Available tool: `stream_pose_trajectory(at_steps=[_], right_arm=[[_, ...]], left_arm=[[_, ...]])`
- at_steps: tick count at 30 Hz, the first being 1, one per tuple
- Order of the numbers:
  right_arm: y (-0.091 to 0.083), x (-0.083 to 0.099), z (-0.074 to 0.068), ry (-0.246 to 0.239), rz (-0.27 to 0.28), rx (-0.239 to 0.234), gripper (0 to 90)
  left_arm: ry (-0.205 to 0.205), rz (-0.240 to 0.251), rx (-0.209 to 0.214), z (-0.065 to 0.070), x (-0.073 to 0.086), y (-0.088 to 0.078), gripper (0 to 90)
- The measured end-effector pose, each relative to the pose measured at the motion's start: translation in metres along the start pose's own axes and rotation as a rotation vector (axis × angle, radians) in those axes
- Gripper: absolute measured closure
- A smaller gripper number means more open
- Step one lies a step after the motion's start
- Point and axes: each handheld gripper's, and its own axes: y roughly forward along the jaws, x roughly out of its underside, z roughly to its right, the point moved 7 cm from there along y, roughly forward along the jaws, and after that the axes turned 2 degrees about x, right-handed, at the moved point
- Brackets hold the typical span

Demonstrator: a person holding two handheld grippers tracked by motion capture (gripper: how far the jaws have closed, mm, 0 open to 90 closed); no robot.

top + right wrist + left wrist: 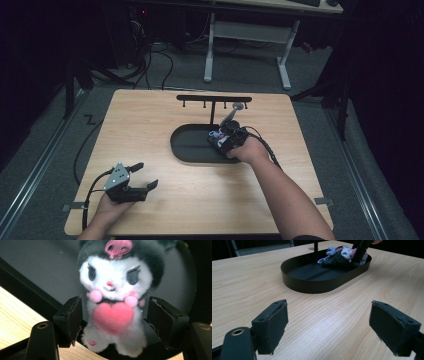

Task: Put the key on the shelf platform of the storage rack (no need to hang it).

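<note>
A plush toy (115, 285) with a white face, dark hood and pink heart lies at the right end of a black oval tray (190, 150). My right gripper (115, 317) is open, one jaw on each side of the toy's body with small gaps showing. From above, the right gripper (227, 137) hangs over the plush toy (216, 135). My left gripper (145, 175) rests open near the table's front left, with bare wood between its jaws. The left gripper view (328, 325) looks toward the tray (312, 286), the plush toy (339, 256) and the right gripper (359, 252).
A black rack (214, 98) with several small hooks rises on a post from the tray's far side. A grey piece (238, 106) sits by its right hook. Beyond the wooden table (150, 125) stand white desk legs (282, 65) and floor cables (150, 65).
</note>
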Motion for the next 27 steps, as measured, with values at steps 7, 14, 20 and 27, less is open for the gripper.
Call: stream_pose_trajectory(at_steps=[7,14,20,27], right_arm=[[-0.008,0.000,0.002,-0.001,0.027,0.014,27.2],[-0.021,0.002,-0.001,0.010,0.063,0.016,27.1],[-0.029,0.011,0.000,0.020,0.093,0.009,27.0],[-0.040,0.030,0.004,0.052,0.130,0.011,26.8]], left_arm=[[-0.001,-0.001,0.000,0.000,0.000,0.000,16.1],[0.001,0.000,0.001,0.000,0.000,0.000,16.1],[-0.002,-0.003,0.002,-0.001,0.000,0.000,16.1],[-0.001,-0.004,0.001,-0.001,0.000,0.001,16.2]])
